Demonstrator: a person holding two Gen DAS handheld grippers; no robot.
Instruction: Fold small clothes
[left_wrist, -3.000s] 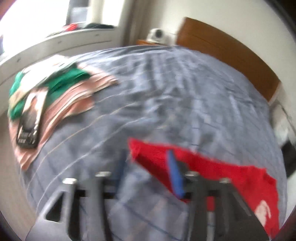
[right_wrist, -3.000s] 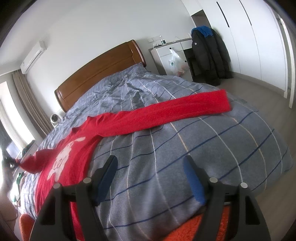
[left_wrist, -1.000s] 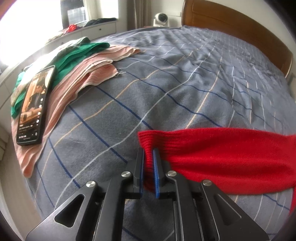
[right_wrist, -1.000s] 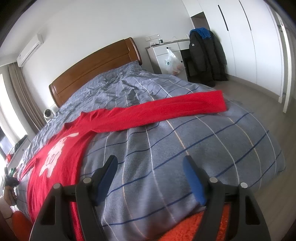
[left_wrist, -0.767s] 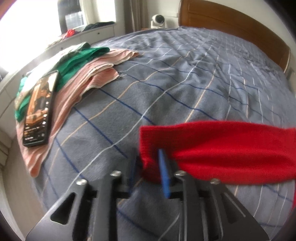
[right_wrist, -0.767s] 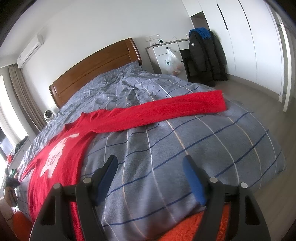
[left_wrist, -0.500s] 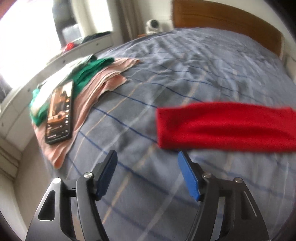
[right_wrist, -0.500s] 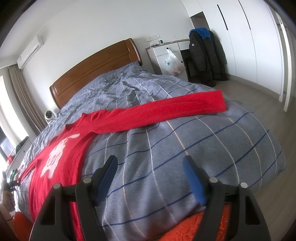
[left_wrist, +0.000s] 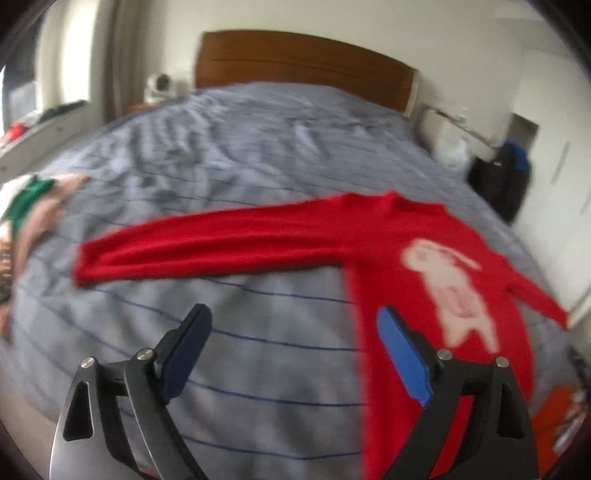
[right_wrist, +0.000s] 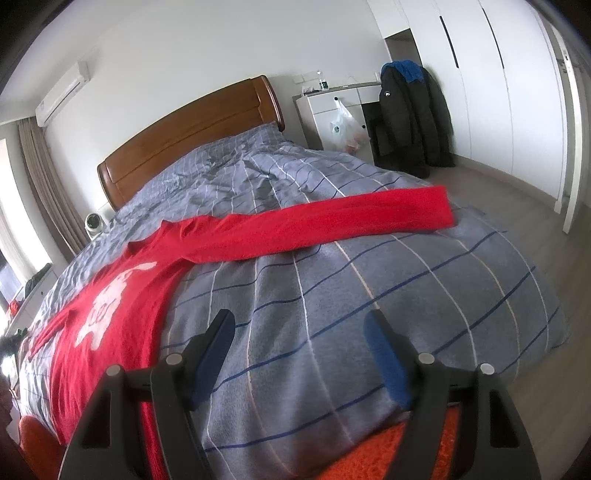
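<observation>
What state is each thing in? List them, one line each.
Sweater: flat on the bed, front up, both sleeves stretched out, unfolded.
Left gripper: open, jaws have just been opening, nothing between them.
Right gripper: open, empty, over the duvet.
Duvet: spread, wrinkled near the headboard.
Clothes pile: lying at the bed's edge; blurred.
Coat: hanging by the wardrobe.
Bag: hanging on the dresser.

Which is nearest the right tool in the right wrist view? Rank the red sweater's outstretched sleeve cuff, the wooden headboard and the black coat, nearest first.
From the right tool:
1. Red sweater's sleeve cuff, ahead and right, on the blanket.
2. Black coat, far right, beside the wardrobe.
3. Wooden headboard, far end of the bed, left.
The coat and headboard are close to call.
</observation>
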